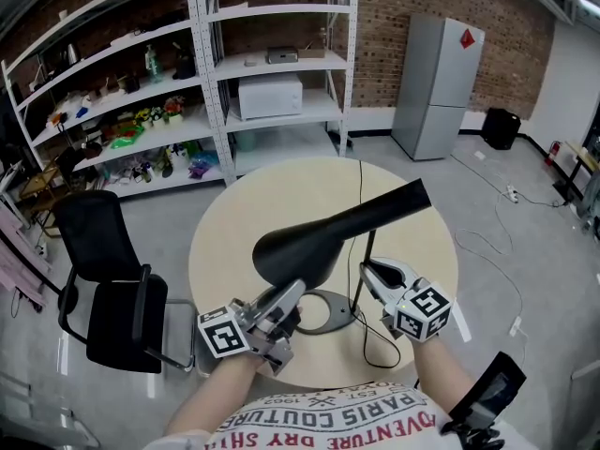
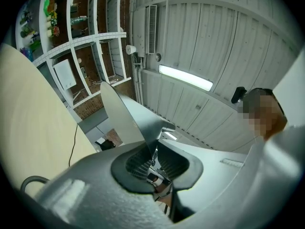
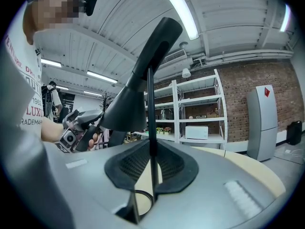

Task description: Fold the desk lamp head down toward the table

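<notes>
Left claw (image 1: 292, 293) (image 2: 155, 163) is pinched on the rim of the long black plastic lamp head (image 1: 319, 242) (image 2: 121, 113). In the left gripper view the head's thin edge runs straight in between the pads, and I see no gap around it.

Right claw (image 1: 367, 272) (image 3: 151, 171) is clamped on the thin black metal stem (image 1: 368, 251) (image 3: 150, 109), low down, just above the black ring base (image 1: 328, 312) (image 3: 136, 197). The stem stands upright between the pads.

The lamp sits on the round beige table (image 1: 244, 214) (image 3: 257, 166), near the edge closest to me. The head is tilted: its wide end is low, over the base and beside the left claw. Its narrow tail points up and away to the right.

I judge the step as mid-fold. Both grips are set, and the head is partly down but not flat toward the table.

For the next move, the right claw should hold the stem steady so the base doesn't tip or slide. The left claw should carry the wide end down in an arc about the hinge, without dragging it sideways.

The rim grip looks thin and could slip off, so I'd go slow. A dark cable trails across the table behind the stem, clear of both claws.
</notes>
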